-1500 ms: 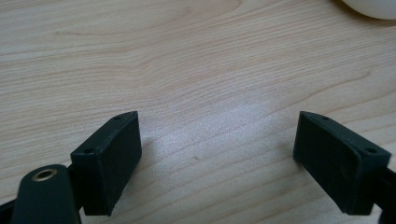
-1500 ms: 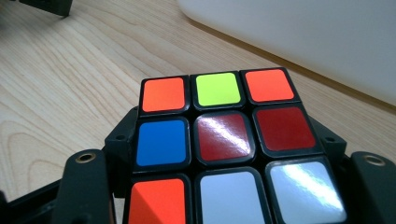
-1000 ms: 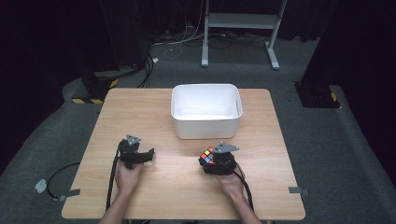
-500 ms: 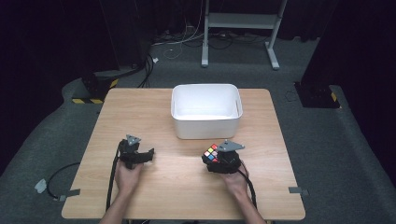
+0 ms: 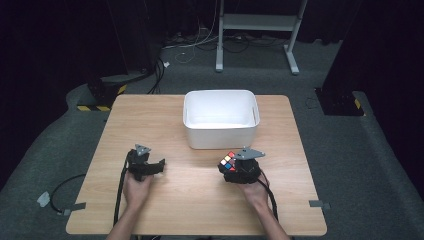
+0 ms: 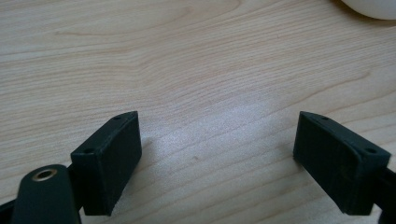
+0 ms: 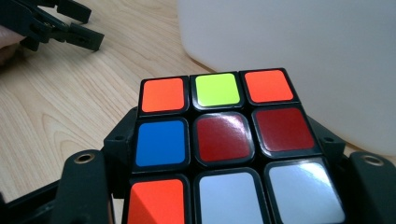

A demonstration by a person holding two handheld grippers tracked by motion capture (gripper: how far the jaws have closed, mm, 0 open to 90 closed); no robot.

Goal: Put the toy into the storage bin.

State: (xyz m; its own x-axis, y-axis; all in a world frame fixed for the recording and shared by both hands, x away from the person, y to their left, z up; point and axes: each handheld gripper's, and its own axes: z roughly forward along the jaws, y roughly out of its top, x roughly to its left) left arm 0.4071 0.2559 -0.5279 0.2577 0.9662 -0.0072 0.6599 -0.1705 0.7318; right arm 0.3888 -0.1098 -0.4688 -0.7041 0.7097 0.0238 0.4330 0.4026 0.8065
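Note:
A scrambled Rubik's cube with orange, yellow, blue, dark red and white stickers is held in my right gripper, whose jaws press on its two sides. It is lifted just off the wooden table, a little in front of the white bin. My left gripper rests low over the table's left front, jaws wide apart above bare wood. The left gripper also appears far off in the right gripper view.
The white bin stands at the table's back middle and looks empty. Cables trail from both grippers over the front edge. Dark floor, a white stand's legs and black equipment surround the table.
My right gripper with the cube has shifted right and slightly toward the bin over the last second. The left gripper has stayed put.

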